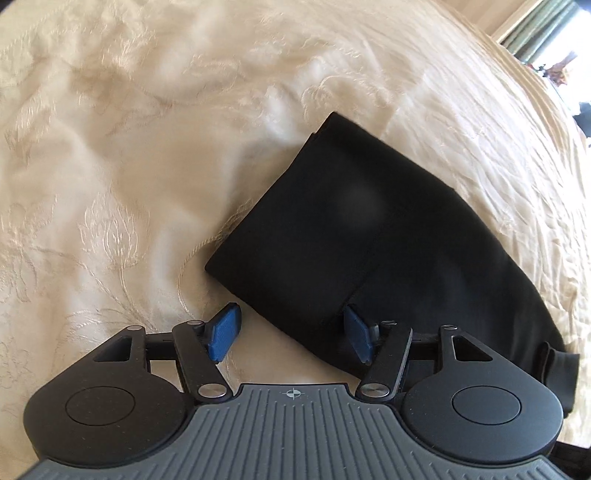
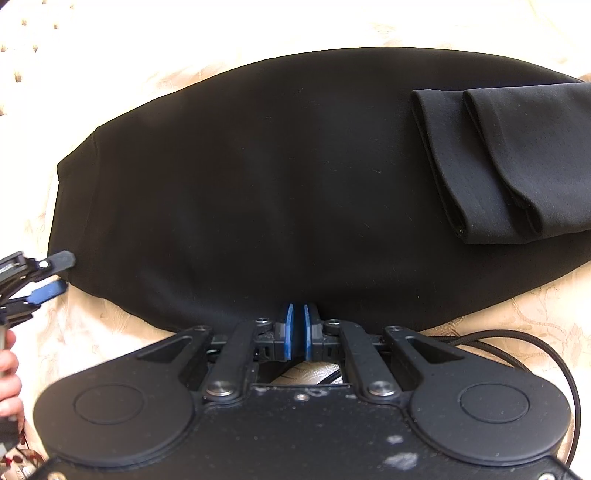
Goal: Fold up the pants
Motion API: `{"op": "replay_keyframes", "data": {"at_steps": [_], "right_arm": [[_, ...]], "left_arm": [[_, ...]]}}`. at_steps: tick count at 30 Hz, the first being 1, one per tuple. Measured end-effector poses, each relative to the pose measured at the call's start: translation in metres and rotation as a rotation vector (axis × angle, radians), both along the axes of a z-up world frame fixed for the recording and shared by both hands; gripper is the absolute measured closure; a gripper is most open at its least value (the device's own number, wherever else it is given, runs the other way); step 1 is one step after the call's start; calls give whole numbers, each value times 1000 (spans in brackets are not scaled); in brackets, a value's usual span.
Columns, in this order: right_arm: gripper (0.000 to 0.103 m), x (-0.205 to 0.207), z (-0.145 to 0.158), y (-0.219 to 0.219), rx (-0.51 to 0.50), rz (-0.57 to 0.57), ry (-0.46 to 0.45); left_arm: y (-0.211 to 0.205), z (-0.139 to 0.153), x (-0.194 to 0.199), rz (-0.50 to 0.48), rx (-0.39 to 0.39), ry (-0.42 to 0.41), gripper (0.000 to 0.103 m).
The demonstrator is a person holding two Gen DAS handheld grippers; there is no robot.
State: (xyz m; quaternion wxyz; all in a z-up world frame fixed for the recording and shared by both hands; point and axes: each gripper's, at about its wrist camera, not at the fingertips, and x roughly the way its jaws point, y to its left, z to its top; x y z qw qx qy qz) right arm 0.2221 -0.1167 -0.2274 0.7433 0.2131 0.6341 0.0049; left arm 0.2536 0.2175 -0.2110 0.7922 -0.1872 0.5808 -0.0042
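Note:
The black pants (image 2: 277, 177) lie folded flat on a cream embroidered bedspread (image 2: 110, 55), with the two leg hems (image 2: 498, 158) laid on top at the right. My right gripper (image 2: 297, 330) is shut at the pants' near edge, with a thin dark strip of fabric between its blue pads. The left gripper (image 1: 291, 330) stands open at a corner of the pants (image 1: 351, 229). One of its pads is over the black cloth and the other over the bedspread, and neither presses on anything. It also shows in the right wrist view as the left gripper (image 2: 59, 275) at the pants' left end.
The bedspread (image 1: 129, 147) spreads wide to the left and beyond the pants. A window with green curtains (image 1: 546, 33) is past the bed's far right edge. A black cable (image 2: 546, 347) loops at the right. A person's hand (image 2: 7, 373) holds the left gripper.

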Motion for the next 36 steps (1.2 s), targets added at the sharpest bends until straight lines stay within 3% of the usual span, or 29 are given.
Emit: {"op": "replay_keyframes", "data": {"at_steps": [4,9,16,18,20,25,29,33,36], "right_arm": [[98,2,1,2,-6,-3,1],[98,3,2,9,-18,7,-5],[98,2,6,14,-25,17,-12],[98,1,7,16,-29,18,-15],[98,-1,6,17,-33,19,-18],[98,-1,12,23,-50,36,-17],[87,-6,32,26,-75,49,-68],[87,-25,44,30,-95,50,-106],[88,-36,35,36,-109,74,-83]], "left_arm": [[3,-7,-1,44,-35,-12,35],[-1,-9,12,65,-32,-27,33],[6,-15,19,136,-96,-24,32],[11,-13,15,147,-89,-24,43],[14,-10,14,151,-74,-16,64],[9,9,12,101,-59,-63,87],[-13,37,9,8,34,-147,92],[-30,68,5,-40,56,-241,93],[-46,92,1,-76,71,-306,93]]}}
